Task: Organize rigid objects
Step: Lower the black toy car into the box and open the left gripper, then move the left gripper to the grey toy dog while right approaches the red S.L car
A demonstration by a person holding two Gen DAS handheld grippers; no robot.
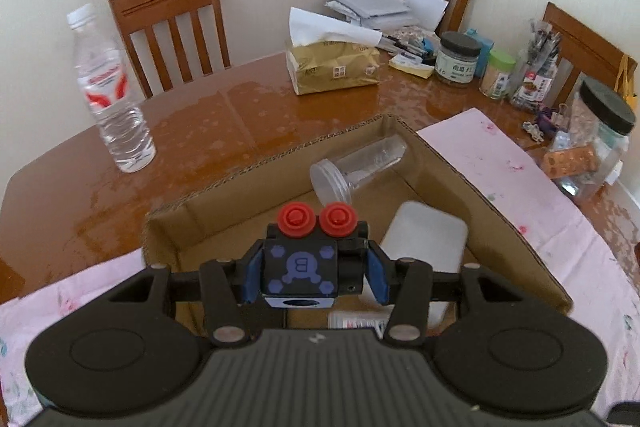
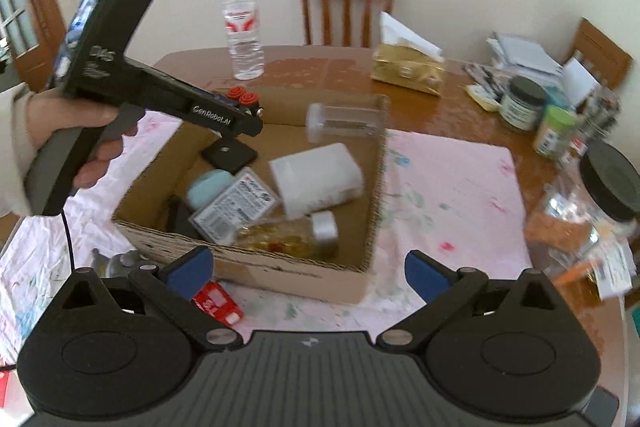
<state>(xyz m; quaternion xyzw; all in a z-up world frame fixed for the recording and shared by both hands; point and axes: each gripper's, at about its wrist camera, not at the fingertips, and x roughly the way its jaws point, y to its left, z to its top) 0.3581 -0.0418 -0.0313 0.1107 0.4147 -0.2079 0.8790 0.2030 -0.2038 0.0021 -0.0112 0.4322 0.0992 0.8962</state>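
My left gripper [image 1: 314,273] is shut on a black block with two red knobs [image 1: 300,267] and holds it above the open cardboard box [image 1: 472,187]. In the right wrist view the left gripper [image 2: 250,107] hovers over the box's far left part [image 2: 280,271]. The box holds a clear jar lying down [image 1: 360,163], a white container [image 2: 316,179], a labelled packet [image 2: 236,203], a light blue object [image 2: 208,187] and a jar of yellow pieces [image 2: 288,235]. My right gripper [image 2: 310,267] is open and empty, in front of the box's near wall.
A red small packet [image 2: 216,303] and a grey object [image 2: 116,261] lie on the pink cloth [image 2: 452,195] near the box. A water bottle [image 1: 112,91], a tissue pack [image 1: 332,67], several jars [image 1: 456,59] and a large black-lidded jar [image 2: 600,199] stand on the table.
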